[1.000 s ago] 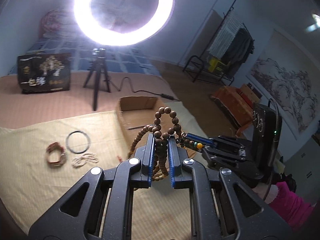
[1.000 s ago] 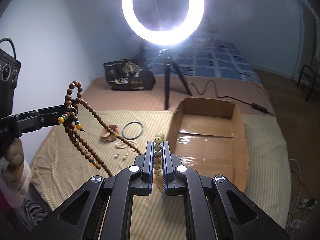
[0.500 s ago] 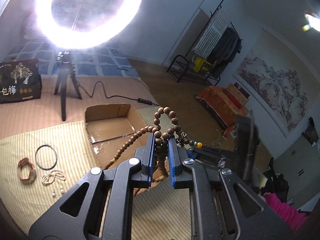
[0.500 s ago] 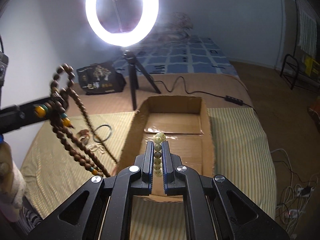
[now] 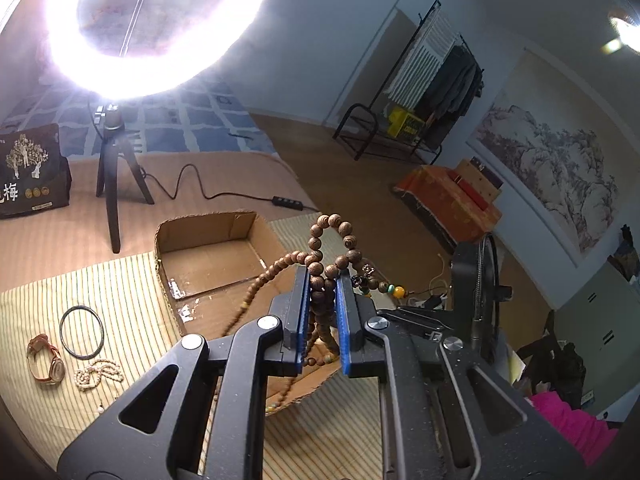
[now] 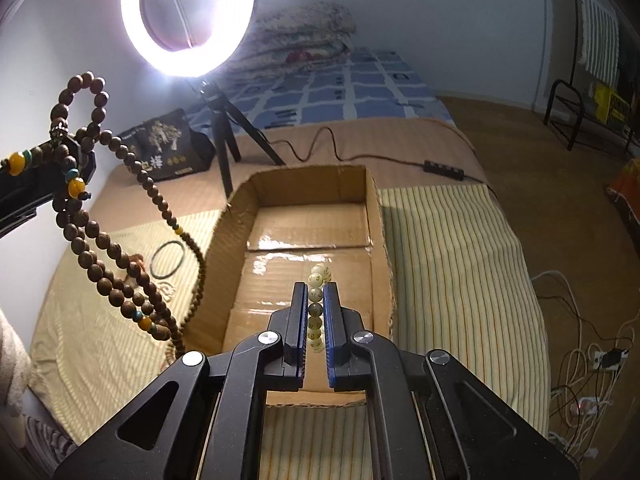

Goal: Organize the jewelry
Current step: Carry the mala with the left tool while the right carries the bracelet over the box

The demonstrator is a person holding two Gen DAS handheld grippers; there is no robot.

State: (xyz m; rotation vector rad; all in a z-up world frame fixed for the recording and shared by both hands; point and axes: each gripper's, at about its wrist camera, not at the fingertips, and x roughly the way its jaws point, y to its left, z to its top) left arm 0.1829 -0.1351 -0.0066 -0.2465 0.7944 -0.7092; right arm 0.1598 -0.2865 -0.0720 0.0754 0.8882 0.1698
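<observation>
A long brown wooden bead necklace (image 5: 320, 308) is pinched between the blue pads of my left gripper (image 5: 323, 280), which is shut on it. One loop sticks up above the fingertips and long strands hang down by the near left corner of the open cardboard box (image 5: 208, 248). My right gripper (image 6: 315, 292) is shut on a pale yellow-green bead bracelet (image 6: 316, 280) and hovers over the box's floor (image 6: 304, 264). The hanging necklace (image 6: 100, 248) also shows at the left of the right wrist view.
On the striped mat left of the box lie a black bangle (image 5: 82, 332), a watch (image 5: 46, 360) and a pearl strand (image 5: 98, 374). Behind stand a ring light on a tripod (image 5: 114, 184), a black bag (image 5: 30, 176) and a power cable (image 6: 440, 168). The bed drops off at the right.
Both grippers have moved toward the box with their beads still held. The right gripper now points down into the box, and the necklace has swung closer to its left wall.
</observation>
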